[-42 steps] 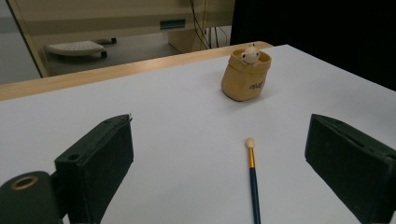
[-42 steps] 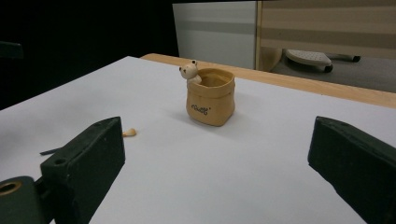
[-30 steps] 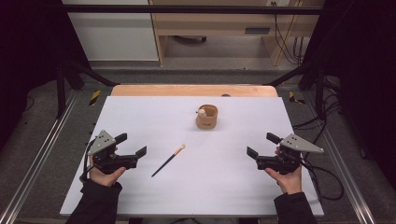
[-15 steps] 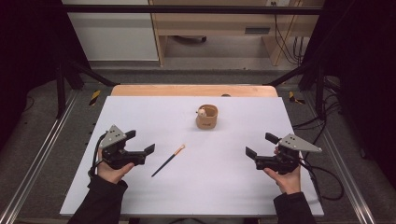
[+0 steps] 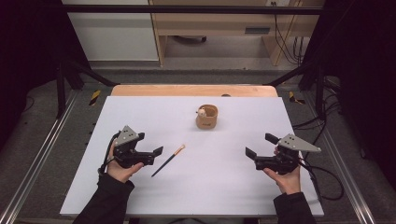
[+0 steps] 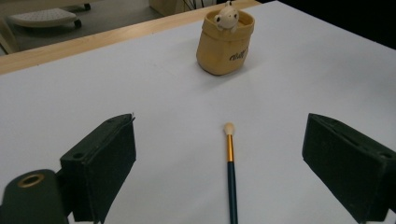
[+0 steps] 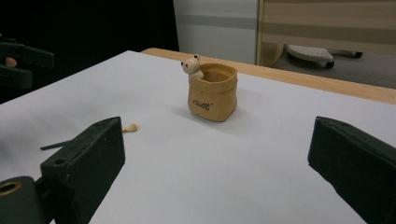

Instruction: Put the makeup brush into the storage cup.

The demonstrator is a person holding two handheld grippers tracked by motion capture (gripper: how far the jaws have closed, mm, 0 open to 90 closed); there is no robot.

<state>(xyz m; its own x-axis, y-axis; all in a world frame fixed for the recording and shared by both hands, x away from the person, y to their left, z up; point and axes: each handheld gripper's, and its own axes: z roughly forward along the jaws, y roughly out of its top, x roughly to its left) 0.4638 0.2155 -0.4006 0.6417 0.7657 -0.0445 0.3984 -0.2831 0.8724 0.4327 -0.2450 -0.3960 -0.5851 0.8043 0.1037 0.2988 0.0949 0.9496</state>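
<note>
A thin brush (image 5: 168,160) with a dark handle, gold ferrule and pale tip lies on the white table top (image 5: 224,191), tip pointing away to the right. My left gripper (image 5: 149,144) is open just left of its handle. In the left gripper view the brush (image 6: 229,168) lies between the two wide-apart jaws of the left gripper (image 6: 222,135), untouched. A small tan pot (image 5: 207,117) with a bear figure on its rim stands upright further back. My right gripper (image 5: 260,145) is open at the right, empty, facing the pot (image 7: 212,92).
The table's wooden far edge (image 5: 194,90) runs behind the pot. Metal frame rails (image 5: 42,154) flank the table, and cables (image 5: 327,177) trail off at the right. In the right gripper view the left gripper (image 7: 18,58) shows far off at the left.
My left gripper has moved right and slightly forward, closing in on the brush handle. The right gripper has barely shifted. Brush and pot have stayed put.
</note>
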